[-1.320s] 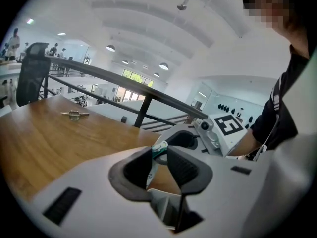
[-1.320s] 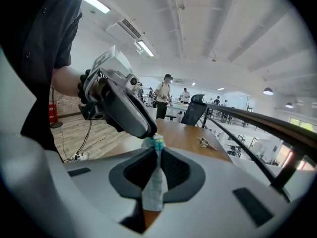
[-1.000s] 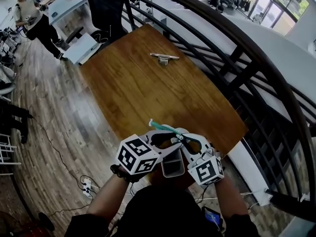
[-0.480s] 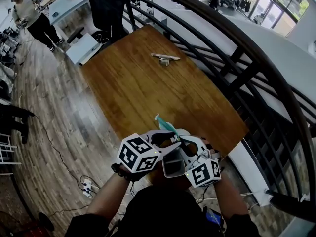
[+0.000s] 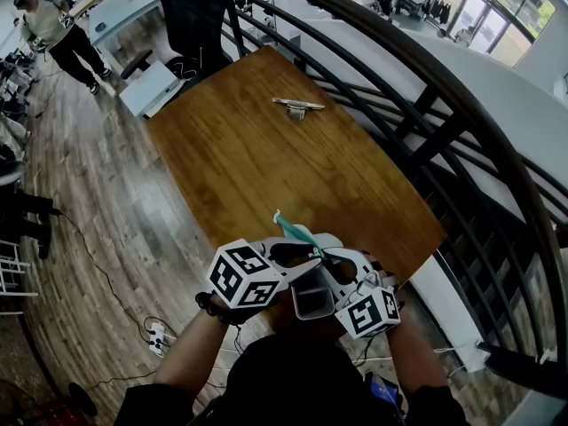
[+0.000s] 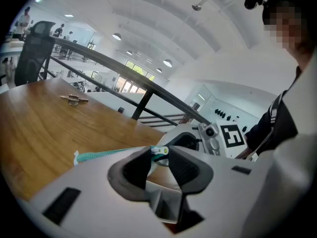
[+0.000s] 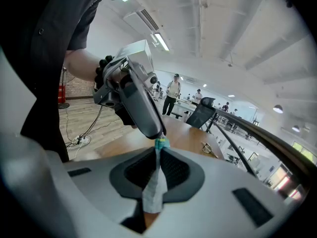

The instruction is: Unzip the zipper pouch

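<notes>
Between the tips of the left gripper: the zipper pull, small and pale with a touch of green. Have just been closing on it, and now seem to pinch it from both sides, with a gap left further back between the pads.

Clamped tight in the right gripper: one end of the zipper pouch, a fold of grey-white fabric squeezed flat, with the teal zipper end poking out just past the tips. Set tip nearly to tip, with the pouch held up in the air between them, off the desk and above its near edge.

Judged from this: at the grasp step, just ahead of the pull itself. Running away from the pull, a teal zipper tape, seemingly closed along its length, so probably nothing unzipped yet.

Next: keep the right clamp firm as the anchor. Then draw the pull along the tape, away from the clamped end and in line with the teeth, without twisting. Likely to slip off so small a tab under a weak pinch.

Hidden behind the gripper bodies in the head view: most of the pouch, with only the teal strip showing. Hard to tell how firm the pinch is, or whether the slider sits at the very end of its run.

Near the desk's far edge, well apart: a small metal clip-like thing, too small to name surely.
</notes>
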Demonstrator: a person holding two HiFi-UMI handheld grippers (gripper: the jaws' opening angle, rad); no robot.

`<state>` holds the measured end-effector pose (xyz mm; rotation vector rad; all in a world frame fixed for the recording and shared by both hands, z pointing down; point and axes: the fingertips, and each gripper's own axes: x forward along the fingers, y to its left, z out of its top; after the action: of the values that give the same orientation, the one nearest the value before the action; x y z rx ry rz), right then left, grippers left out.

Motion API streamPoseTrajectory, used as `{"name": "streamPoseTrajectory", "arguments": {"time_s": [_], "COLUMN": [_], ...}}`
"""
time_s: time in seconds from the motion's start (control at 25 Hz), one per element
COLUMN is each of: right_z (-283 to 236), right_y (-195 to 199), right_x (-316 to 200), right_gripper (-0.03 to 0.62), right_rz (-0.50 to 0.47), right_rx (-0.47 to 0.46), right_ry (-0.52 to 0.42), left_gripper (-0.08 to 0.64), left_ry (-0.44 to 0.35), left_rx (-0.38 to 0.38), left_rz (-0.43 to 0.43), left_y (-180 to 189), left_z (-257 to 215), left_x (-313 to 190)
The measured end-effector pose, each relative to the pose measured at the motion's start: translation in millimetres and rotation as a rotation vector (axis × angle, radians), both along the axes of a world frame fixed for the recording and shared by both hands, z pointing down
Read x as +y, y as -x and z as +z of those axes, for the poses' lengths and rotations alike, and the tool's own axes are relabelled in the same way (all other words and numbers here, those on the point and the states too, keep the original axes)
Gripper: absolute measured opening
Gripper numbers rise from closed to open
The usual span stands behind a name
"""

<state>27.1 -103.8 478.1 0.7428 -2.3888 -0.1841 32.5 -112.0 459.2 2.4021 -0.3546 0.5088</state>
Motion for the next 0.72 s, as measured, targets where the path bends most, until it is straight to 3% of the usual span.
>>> {"name": "streamPoseTrajectory", "arguments": {"time_s": [0.72], "right_z": [2], "right_y": [1], "right_x": [7], "right_gripper": [0.026], "right_rz": [-0.014], "right_rx": [0.004], "right_ry": [0.012], "left_gripper": [0.059], "left_ry": [-0.021], "left_rx": [-0.021], "left_rz": [0.02], "left_y": [14], "left_z": [3], "left_x": [6]}}
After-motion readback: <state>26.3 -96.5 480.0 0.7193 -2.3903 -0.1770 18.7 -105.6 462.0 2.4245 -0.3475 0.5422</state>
